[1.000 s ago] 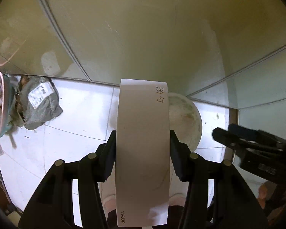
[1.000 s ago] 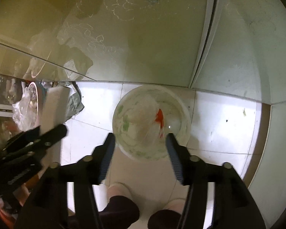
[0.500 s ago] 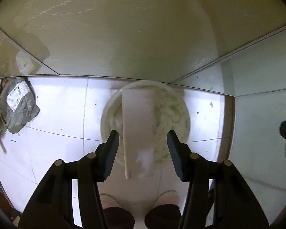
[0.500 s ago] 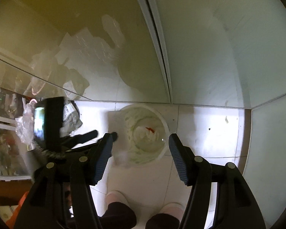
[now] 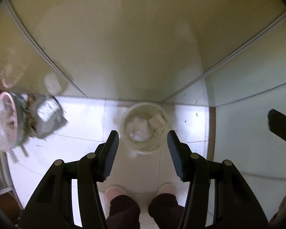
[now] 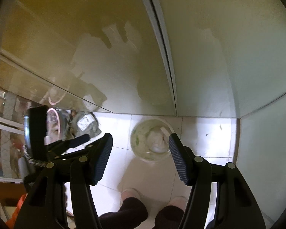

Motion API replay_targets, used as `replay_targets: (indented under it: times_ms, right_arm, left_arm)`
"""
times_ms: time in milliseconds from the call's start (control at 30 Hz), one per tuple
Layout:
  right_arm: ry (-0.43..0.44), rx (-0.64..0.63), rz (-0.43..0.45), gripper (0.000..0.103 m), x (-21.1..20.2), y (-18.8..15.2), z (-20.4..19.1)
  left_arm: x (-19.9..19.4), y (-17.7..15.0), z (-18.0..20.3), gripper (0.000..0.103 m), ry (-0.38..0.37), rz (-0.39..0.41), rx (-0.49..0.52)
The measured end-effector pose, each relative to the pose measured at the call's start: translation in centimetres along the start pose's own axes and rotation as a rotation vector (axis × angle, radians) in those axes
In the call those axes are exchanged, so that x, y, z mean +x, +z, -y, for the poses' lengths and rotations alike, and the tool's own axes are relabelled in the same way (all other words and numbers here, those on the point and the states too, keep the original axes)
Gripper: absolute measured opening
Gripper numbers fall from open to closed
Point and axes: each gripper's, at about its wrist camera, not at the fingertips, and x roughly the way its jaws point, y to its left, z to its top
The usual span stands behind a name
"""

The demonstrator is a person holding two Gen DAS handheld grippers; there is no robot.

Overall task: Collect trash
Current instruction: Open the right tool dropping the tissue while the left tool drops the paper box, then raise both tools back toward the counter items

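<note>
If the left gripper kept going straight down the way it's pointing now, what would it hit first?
Most likely the white trash bucket on the floor: it sits straight ahead between the open fingers of the left gripper, with nothing visible in between. Depth is hard to judge in this fisheye view.

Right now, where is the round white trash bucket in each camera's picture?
Left wrist view: the white trash bucket sits just below centre, on the floor between the open fingers of the left hand-held gripper.
Right wrist view: the bucket is lower centre, beside the right finger.
Shared landmark: the grey crumpled bag, left of the bucket in both.
</note>
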Motion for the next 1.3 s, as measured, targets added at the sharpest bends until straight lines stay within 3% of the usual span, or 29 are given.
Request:
replay_targets:
  times_ms: [233, 400, 567, 733, 833, 967, 1200, 1300]
  right_arm:
    - [-0.008, -0.026, 0.09, 0.057, -11.8, 2.6, -4.9]
    - [-0.022, -0.043, 0.21, 0.057, -21.6, 4.3, -9.2]
    - [-0.038, -0.058, 0.352, 0.058, -29.5, 5.3, -12.8]
    - [-0.082, -0.087, 0.508, 0.061, -34.8, 5.6, -15.6]
    - [-0.104, -0.095, 0.58, 0.066, -37.4, 5.7, -17.2]
    - [-0.116, -0.106, 0.648, 0.067, -39.8, 6.5, -17.7]
    - [-0.149, -0.117, 0.702, 0.075, -40.6, 10.7, -16.2]
    - [-0.122, -0.131, 0.699, 0.078, -40.9, 12.5, -15.0]
  left_arm:
    - [-17.4, 2.3, 1.7, 0.052, -0.004, 0.155, 0.043]
    - [-28.3, 3.9, 2.2, 0.052, -0.032, 0.266, 0.049]
    - [-36.8, 5.4, 2.5, 0.052, -0.054, 0.386, 0.089]
    - [-44.9, 6.0, 3.3, 0.054, -0.033, 0.546, 0.171]
    - [-48.4, 6.0, 3.2, 0.064, -0.039, 0.62, 0.197]
    - [-50.7, 6.6, 3.9, 0.07, -0.036, 0.663, 0.215]
    - [-51.3, 10.4, 5.4, 0.075, -0.015, 0.711, 0.212]
    - [-51.1, 12.5, 5.8, 0.083, 0.023, 0.721, 0.172]
